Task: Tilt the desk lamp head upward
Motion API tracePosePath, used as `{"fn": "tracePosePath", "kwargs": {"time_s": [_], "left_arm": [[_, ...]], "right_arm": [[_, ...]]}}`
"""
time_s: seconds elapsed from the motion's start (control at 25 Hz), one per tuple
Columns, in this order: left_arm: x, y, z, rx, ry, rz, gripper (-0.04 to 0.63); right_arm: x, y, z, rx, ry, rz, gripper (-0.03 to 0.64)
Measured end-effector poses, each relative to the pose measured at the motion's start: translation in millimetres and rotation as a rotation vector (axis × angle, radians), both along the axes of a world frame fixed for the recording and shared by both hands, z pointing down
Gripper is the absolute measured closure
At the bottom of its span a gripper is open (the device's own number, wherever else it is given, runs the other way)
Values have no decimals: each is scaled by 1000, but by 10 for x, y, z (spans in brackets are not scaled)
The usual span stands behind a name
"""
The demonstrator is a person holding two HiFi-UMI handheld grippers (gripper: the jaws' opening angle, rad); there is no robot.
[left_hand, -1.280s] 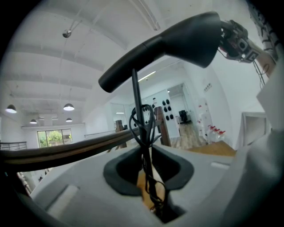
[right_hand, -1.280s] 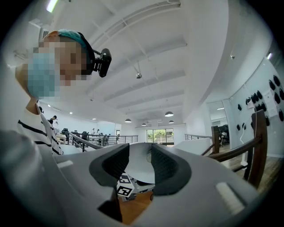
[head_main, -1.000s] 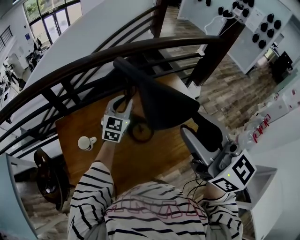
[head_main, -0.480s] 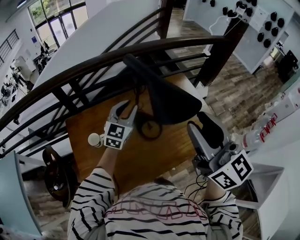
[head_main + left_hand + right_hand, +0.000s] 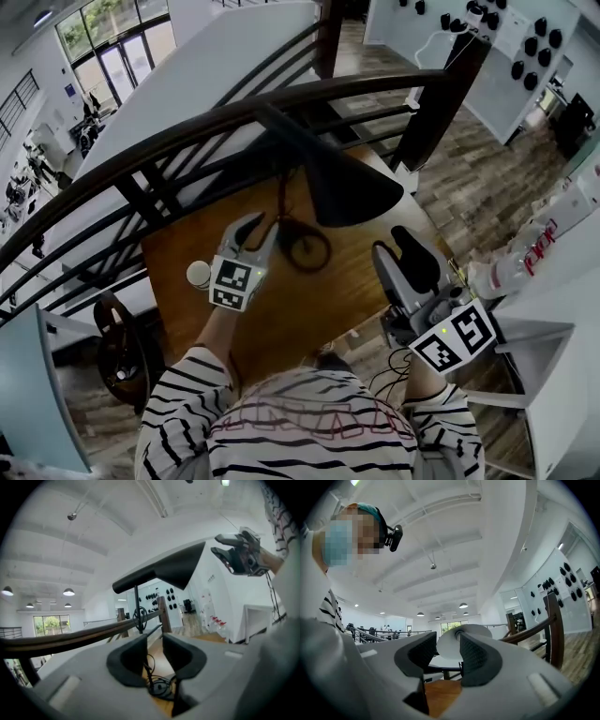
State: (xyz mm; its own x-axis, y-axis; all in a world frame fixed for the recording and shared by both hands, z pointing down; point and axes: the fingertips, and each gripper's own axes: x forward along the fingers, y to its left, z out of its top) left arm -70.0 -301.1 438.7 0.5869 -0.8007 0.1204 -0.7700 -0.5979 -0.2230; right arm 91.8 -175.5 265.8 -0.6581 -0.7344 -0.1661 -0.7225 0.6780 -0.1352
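The black desk lamp stands on the wooden table (image 5: 328,309). Its wide head (image 5: 349,186) is up on a thin stem above a round base (image 5: 306,249) with coiled cable. My left gripper (image 5: 253,228) is left of the base and apart from the stem. Its jaws have just been opening and nothing is between them. In the left gripper view the lamp head (image 5: 164,569) and stem (image 5: 137,606) rise beyond the left gripper (image 5: 153,641). My right gripper (image 5: 403,253) is open at the table's right edge. In the right gripper view the right gripper (image 5: 449,644) frames the head's pale underside (image 5: 465,637).
A small white cup (image 5: 198,273) stands on the table just left of my left gripper. A dark curved railing (image 5: 234,117) runs behind the table. A chair (image 5: 117,347) is at lower left. A white counter (image 5: 553,319) with bottles (image 5: 530,253) lies to the right.
My left gripper has drawn back from the lamp's stem toward me and its jaws stand wider. The right gripper has dropped slightly by the table's right edge.
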Motion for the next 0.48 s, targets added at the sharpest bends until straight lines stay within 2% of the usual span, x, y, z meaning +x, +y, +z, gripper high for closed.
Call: {"fn": "tracePosePath", "kwargs": {"time_s": [0.2, 0.48], "left_arm": [[-54, 317, -114, 7, 50, 21, 499], [-139, 845, -350, 38, 104, 70, 509]], "right_arm": [[-55, 180, 124, 6, 18, 55, 462], [-225, 381, 401, -32, 7, 105, 542]]}}
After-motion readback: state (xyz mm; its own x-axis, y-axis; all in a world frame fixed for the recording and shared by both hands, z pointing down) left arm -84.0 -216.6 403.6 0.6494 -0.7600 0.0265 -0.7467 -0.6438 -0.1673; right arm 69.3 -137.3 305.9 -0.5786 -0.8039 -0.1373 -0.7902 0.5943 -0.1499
